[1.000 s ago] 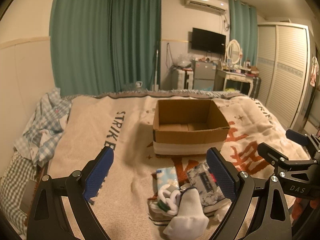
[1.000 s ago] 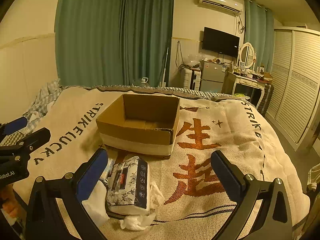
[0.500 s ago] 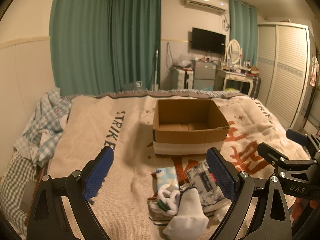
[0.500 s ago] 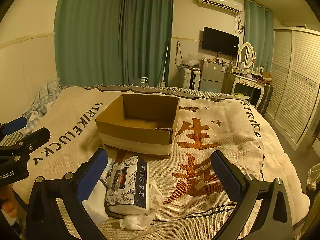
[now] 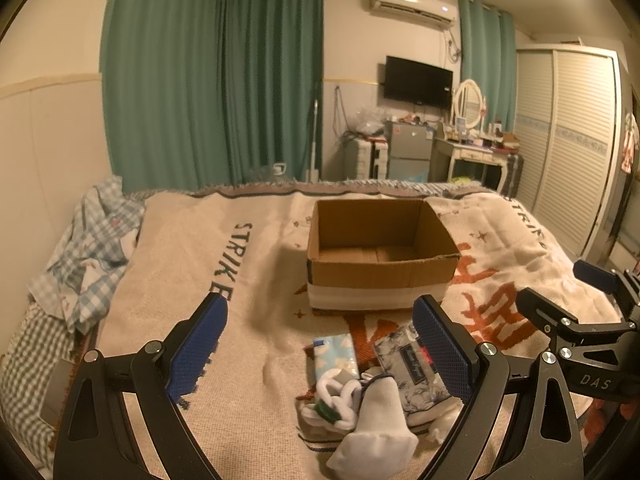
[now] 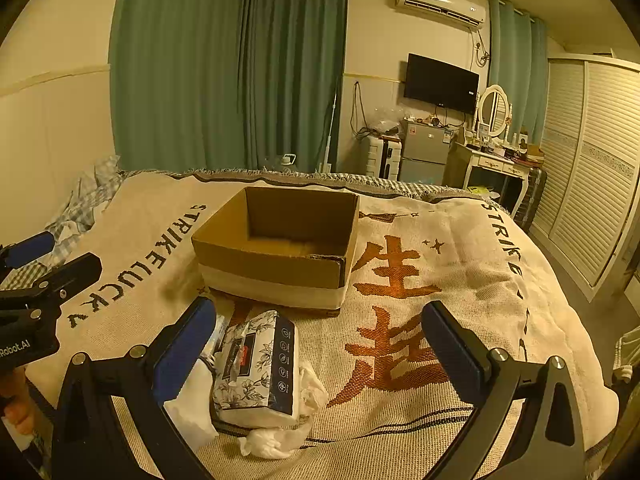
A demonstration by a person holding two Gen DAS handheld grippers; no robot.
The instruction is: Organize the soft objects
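Observation:
An empty open cardboard box (image 5: 380,256) stands on the bed blanket; it also shows in the right wrist view (image 6: 280,248). In front of it lies a pile: a floral tissue pack (image 5: 412,372) (image 6: 256,368), a blue cloud-print tissue pack (image 5: 334,356), a white sock (image 5: 376,428), a rolled white and green sock (image 5: 332,400), and crumpled white cloth (image 6: 276,436). My left gripper (image 5: 320,352) is open and empty above the pile. My right gripper (image 6: 320,352) is open and empty, to the right of the pile; it also shows in the left wrist view (image 5: 560,296).
The beige blanket (image 6: 460,280) with orange and black lettering covers the bed. Checked blue bedding (image 5: 88,264) is bunched at the left edge by the wall. A dressing table (image 6: 500,160), small fridge and wardrobe stand beyond the bed.

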